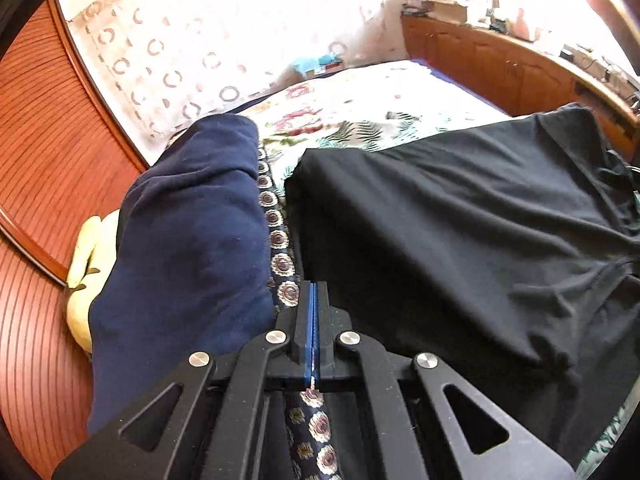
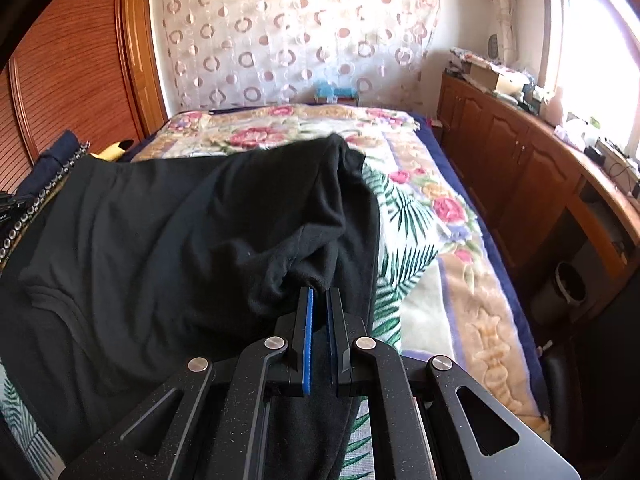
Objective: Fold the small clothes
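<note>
A black garment (image 1: 440,220) lies spread on the bed, rumpled, with one corner lifted. My right gripper (image 2: 319,294) is shut on that lifted corner of the black garment (image 2: 180,240), and black cloth runs down between its blue pads. My left gripper (image 1: 314,292) is shut just at the garment's left edge, its blue pads pressed together with no cloth showing between them. A folded navy blue garment (image 1: 188,240) lies to the left of it.
A floral blanket (image 2: 440,208) covers the bed, with a dark patterned strip (image 1: 280,240) between the two garments. A yellow soft thing (image 1: 84,264) sits by the wooden wardrobe (image 1: 48,160). Wooden cabinets (image 2: 520,168) with clutter on top line the right side.
</note>
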### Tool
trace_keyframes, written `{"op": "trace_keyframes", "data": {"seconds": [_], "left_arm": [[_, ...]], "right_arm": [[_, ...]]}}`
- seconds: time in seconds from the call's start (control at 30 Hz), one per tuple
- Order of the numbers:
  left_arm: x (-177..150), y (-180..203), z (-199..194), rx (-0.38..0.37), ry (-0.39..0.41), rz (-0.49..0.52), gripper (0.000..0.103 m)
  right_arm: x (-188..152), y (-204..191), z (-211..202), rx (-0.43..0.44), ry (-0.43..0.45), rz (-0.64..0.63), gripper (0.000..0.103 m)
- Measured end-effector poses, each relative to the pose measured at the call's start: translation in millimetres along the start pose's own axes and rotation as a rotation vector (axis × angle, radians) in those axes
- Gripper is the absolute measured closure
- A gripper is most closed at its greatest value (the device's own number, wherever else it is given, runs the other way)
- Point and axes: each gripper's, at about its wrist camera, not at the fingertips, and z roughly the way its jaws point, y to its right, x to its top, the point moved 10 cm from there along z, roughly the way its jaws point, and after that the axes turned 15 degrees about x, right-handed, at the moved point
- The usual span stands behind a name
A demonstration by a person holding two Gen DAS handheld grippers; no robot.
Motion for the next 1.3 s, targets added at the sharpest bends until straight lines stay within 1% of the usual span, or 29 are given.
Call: {"op": "trace_keyframes", "data": {"seconds": [0.03,0.1,0.13,0.17,0.2,0.23,0.27,0.33,0.4,0.47,0.57,0.6,0.63,0.7,0.73,0.77,0.8,0.9,1.03,1.17,1.3], "left_arm": [[1.6,5.4,3.8,-0.014,-0.016,0.022,0.103],[4.4,8.8,13.2,0.011,-0.033,0.076,0.099],[6.7,12.3,18.9,0.013,-0.049,0.101,0.088],[7.7,16.0,22.6,-0.002,-0.063,0.113,0.077],[8.1,18.9,27.2,-0.020,-0.084,0.118,0.072],[6.9,22.4,32.8,-0.031,-0.112,0.128,0.066],[4.8,25.9,39.6,-0.030,-0.140,0.141,0.064],[3.6,26.5,57.0,0.001,-0.192,0.183,0.064],[2.1,29.5,67.3,-0.001,-0.230,0.197,0.064],[4.3,31.4,71.5,0.008,-0.241,0.203,0.064],[6.2,27.5,73.4,-0.016,-0.263,0.168,0.064],[5.7,25.9,73.7,-0.035,-0.266,0.155,0.065],[6.0,25.1,73.9,-0.049,-0.269,0.145,0.067],[4.1,27.4,76.0,-0.092,-0.283,0.120,0.075],[3.8,26.1,76.9,-0.098,-0.289,0.112,0.089],[2.6,22.5,78.6,-0.082,-0.291,0.118,0.100],[1.2,19.8,79.7,-0.062,-0.288,0.121,0.100],[1.1,18.8,74.1,-0.063,-0.262,0.112,0.101],[0.2,12.3,56.9,-0.062,-0.223,0.090,0.101],[9.3,-3.1,21.1,-0.083,-0.143,0.045,0.101],[9.9,-21.5,-21.3,-0.109,-0.061,-0.007,0.101]], "right_arm": [[1.6,-1.6,-1.0,0.005,0.001,-0.007,0.097],[1.6,-4.2,0.4,0.002,-0.007,-0.020,0.097],[0.6,-5.0,2.0,0.002,-0.012,-0.025,0.097],[-0.5,-5.8,3.7,0.006,-0.015,-0.026,0.097],[-1.6,-7.4,5.7,0.013,-0.017,-0.026,0.097],[-2.2,-9.2,6.9,0.019,-0.017,-0.027,0.097],[-2.8,-10.3,7.7,0.024,-0.015,-0.029,0.097],[-2.8,-10.9,8.0,0.036,-0.010,-0.031,0.097],[-2.5,-10.9,7.3,0.045,-0.006,-0.036,0.097],[-2.4,-10.6,5.4,0.049,-0.003,-0.042,0.097],[-3.5,-7.7,2.5,0.051,0.003,-0.046,0.097],[-3.8,-6.1,1.4,0.052,0.004,-0.044,0.097],[-4.4,-4.2,0.5,0.051,0.007,-0.041,0.097],[-5.4,-2.4,-1.2,0.054,0.012,-0.029,0.097],[-6.0,-1.8,-1.9,0.056,0.016,-0.023,0.097],[-6.3,-1.9,-2.5,0.059,0.017,-0.019,0.097],[-6.6,-2.2,-2.5,0.060,0.018,-0.017,0.097],[-7.9,-5.8,-1.1,0.059,0.016,-0.021,0.097],[-6.3,-8.2,-1.0,0.058,0.015,-0.027,0.097],[-4.7,-6.3,-5.8,0.055,0.028,-0.028,0.097],[-2.4,-4.2,-18.6,0.053,0.054,-0.026,0.097]]}}
